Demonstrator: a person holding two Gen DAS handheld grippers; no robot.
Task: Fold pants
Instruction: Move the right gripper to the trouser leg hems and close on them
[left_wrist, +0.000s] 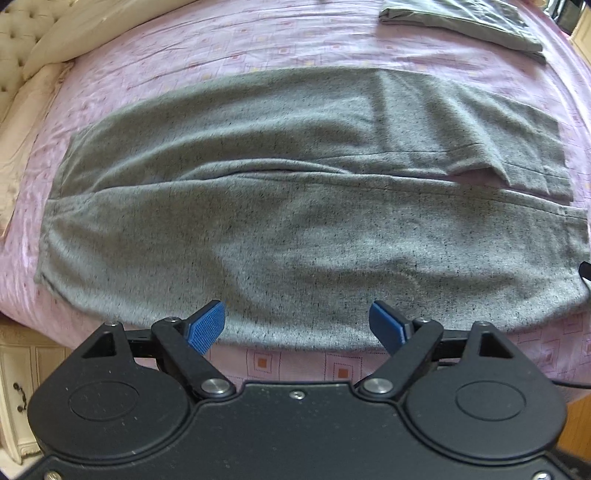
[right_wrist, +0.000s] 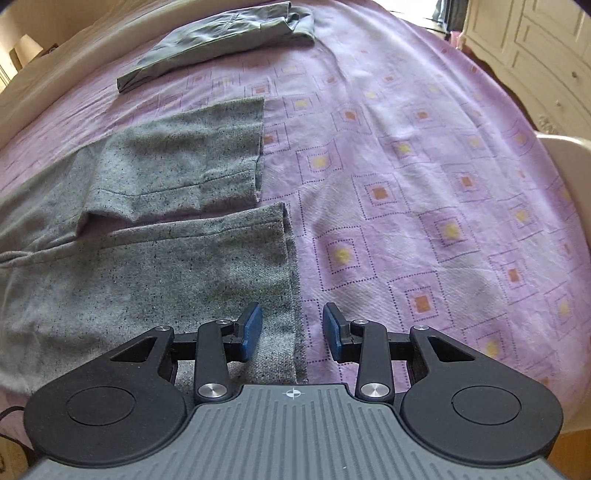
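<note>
Grey speckled pants (left_wrist: 295, 221) lie flat across a pink patterned bedsheet (left_wrist: 258, 48), waistband at the left, both legs side by side running right. My left gripper (left_wrist: 297, 323) hovers over the near edge of the near leg, jaws wide, nothing between the blue pads (left_wrist: 207, 325). In the right wrist view the pants (right_wrist: 147, 266) end in two leg hems. My right gripper (right_wrist: 291, 332) hangs above the near leg's hem edge (right_wrist: 295, 295), jaws partly apart with the hem below the gap and the pads not pressing on it.
A folded olive-grey garment (left_wrist: 461, 26) lies at the far side of the bed, also in the right wrist view (right_wrist: 221, 44). Cream pillows (left_wrist: 66, 33) lie at the far left. A white cabinet (right_wrist: 535, 48) stands beyond the bed. The pink sheet (right_wrist: 424, 203) spreads right of the hems.
</note>
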